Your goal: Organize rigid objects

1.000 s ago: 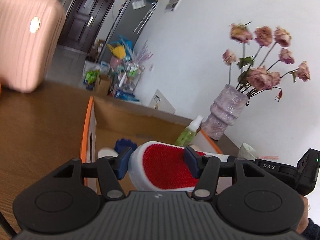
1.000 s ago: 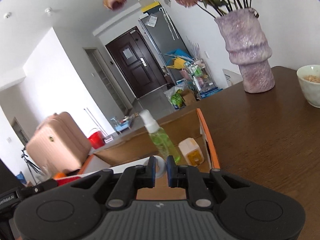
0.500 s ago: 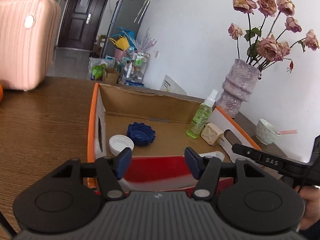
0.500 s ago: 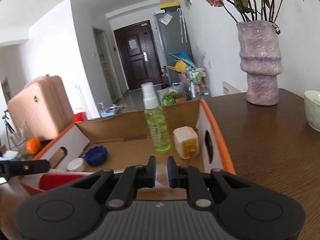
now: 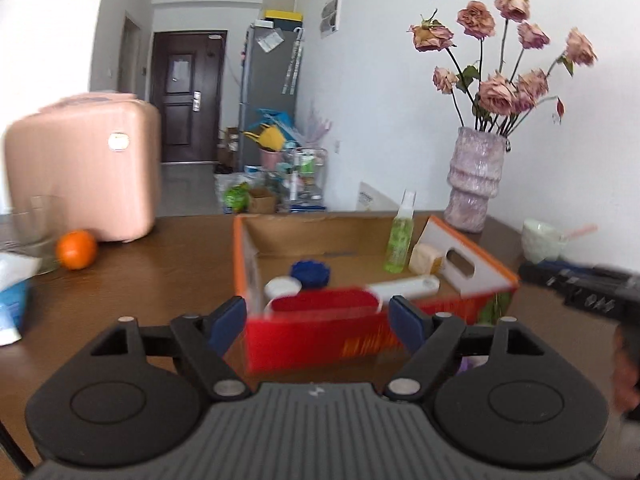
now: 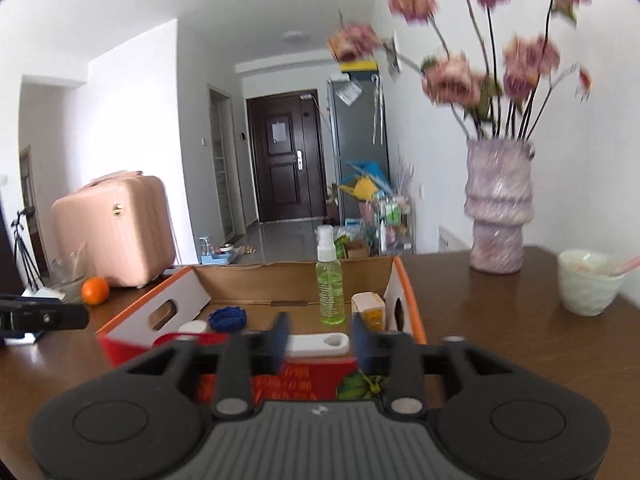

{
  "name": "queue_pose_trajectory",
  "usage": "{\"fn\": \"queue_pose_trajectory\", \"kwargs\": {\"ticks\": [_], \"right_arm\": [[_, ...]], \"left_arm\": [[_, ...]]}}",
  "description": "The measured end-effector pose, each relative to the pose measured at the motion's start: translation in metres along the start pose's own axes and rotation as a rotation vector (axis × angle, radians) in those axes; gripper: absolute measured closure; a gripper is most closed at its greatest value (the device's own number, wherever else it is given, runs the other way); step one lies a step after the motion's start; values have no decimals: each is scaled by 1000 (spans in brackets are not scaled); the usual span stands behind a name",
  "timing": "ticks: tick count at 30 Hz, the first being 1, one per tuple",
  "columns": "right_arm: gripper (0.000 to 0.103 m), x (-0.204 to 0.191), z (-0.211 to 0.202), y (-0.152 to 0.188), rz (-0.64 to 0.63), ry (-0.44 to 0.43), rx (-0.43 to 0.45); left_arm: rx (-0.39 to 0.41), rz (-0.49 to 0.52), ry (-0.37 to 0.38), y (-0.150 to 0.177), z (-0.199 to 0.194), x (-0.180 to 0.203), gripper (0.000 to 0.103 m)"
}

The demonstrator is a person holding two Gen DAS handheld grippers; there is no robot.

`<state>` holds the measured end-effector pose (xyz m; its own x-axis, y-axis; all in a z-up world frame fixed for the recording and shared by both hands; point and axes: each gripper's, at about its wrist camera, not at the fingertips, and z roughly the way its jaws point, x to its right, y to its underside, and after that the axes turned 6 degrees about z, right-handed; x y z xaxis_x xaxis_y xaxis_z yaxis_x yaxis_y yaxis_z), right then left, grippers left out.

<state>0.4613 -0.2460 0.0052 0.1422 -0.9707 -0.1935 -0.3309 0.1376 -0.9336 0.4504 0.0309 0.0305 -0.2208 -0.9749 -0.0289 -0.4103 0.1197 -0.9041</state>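
Left wrist view shows the left gripper (image 5: 318, 318) spread wide and empty, hanging short of the cardboard box (image 5: 248, 280) and touching nothing. Inside the box, the red-bristled brush (image 5: 324, 304) lies against the near wall, its white handle (image 6: 316, 345) pointing toward the green spray bottle (image 5: 398, 242) at the far right corner. The blue cap (image 5: 310, 273) and white lid (image 5: 282, 286) sit toward the box's left side, and the cream block (image 6: 368, 309) is just beside the bottle. By my reading, the brush is already stowed and this is the gap between placements; the next move calls for finding another loose item outside the box. The right gripper (image 6: 318, 344) hovers before the box's near wall, fingers blurred but clearly parted, gripping nothing.
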Motion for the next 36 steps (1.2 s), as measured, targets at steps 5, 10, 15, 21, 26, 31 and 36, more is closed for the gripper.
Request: {"fn": "queue_pose_trajectory", "kwargs": {"ticks": [5,10,15,21,26,31,36], "right_arm": [[29,-16,-79,15,-118,-8,18],[20,-29,-151,47,-190,-28,-13],[18,-34,-204,79,-168,-23,-78],[18,-32,-252,93,-150,5,-70],[18,-26,-264,95,-99,18,-63],[18,-21,-266,96,-91,16,-63],[19,-17,-254,94,-74,12,-78]], "left_arm": [[13,-10,-65,34,-74,9,12],[3,-32,-95,71,-136,23,4],[-48,-91,-60,103,-175,41,4],[-16,-28,-54,112,-212,66,2],[16,-8,-50,110,-226,78,2],[14,-13,-29,111,-226,84,2],[-26,-65,0,110,-209,80,2]]}}
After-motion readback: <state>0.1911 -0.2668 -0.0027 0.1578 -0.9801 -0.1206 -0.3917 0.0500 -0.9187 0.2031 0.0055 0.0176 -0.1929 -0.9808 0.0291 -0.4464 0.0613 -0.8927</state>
